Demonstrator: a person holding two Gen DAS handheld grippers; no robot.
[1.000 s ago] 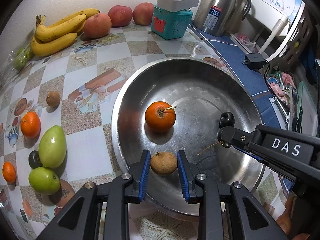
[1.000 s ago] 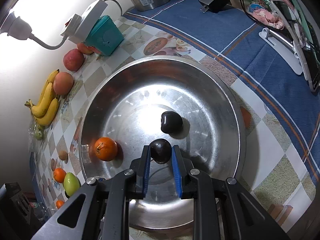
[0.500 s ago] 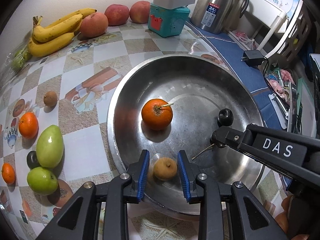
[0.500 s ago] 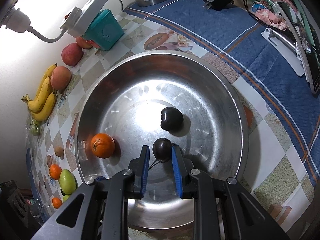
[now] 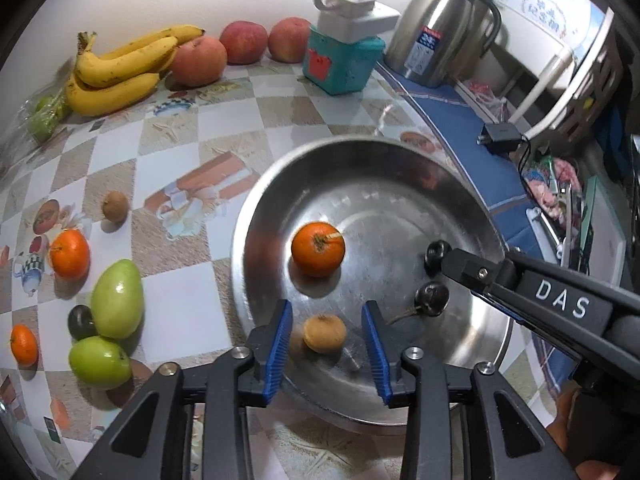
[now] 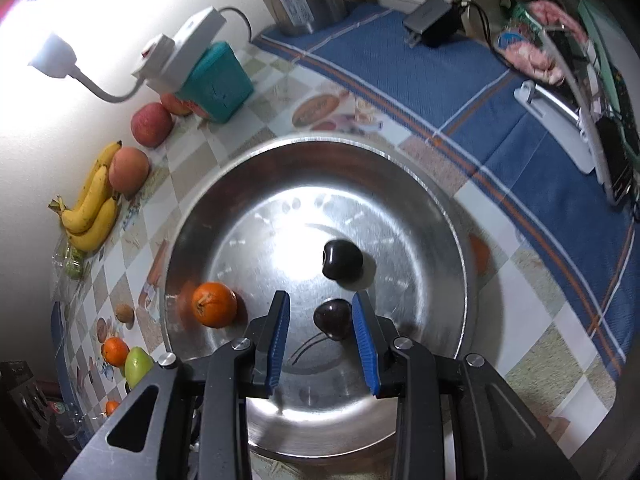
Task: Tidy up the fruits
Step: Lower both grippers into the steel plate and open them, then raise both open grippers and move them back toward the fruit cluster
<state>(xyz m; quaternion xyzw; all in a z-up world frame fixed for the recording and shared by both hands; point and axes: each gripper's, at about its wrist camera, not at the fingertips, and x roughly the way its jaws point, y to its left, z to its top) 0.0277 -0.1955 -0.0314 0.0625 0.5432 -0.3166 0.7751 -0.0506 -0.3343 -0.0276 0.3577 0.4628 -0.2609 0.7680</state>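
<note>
Fruit lies in two places: some in the wide steel basin [image 5: 256, 248] in the middle of the tabletop [image 5: 240, 120], the rest on the checkered cloth beside it.

The left gripper [image 5: 326, 340] hangs over the near part of the basin with its jaws parted, having just been opening. A small brown fruit [image 5: 324, 334] sits on the basin floor between the blue pads [image 5: 280, 344], with a clear gap on either side. Farther in rests an orange [image 5: 318, 248] with a short stem.

The right gripper [image 6: 318, 328] is likewise over the basin, its jaws also just opened. A dark cherry [image 6: 332, 318] with a thin stem lies on the metal between them; it sits close to the right-hand pad (whether it touches I cannot tell), and the other pad stands clear of it. A second dark cherry [image 6: 342, 258] lies just beyond, nearer the basin's centre.

Outside the basin, on its left in the left wrist view, lie a green mango [image 5: 117, 300], a green apple [image 5: 99, 362], a dark plum [image 5: 80, 322] tucked between them, two small oranges [image 5: 70, 254] and another brown fruit [image 5: 115, 206]. Along the wall are bananas [image 5: 120, 68] and three red apples [image 5: 199, 61], then a teal box [image 5: 340, 64] carrying a white power strip, and a steel thermos jug [image 5: 444, 28].
</note>
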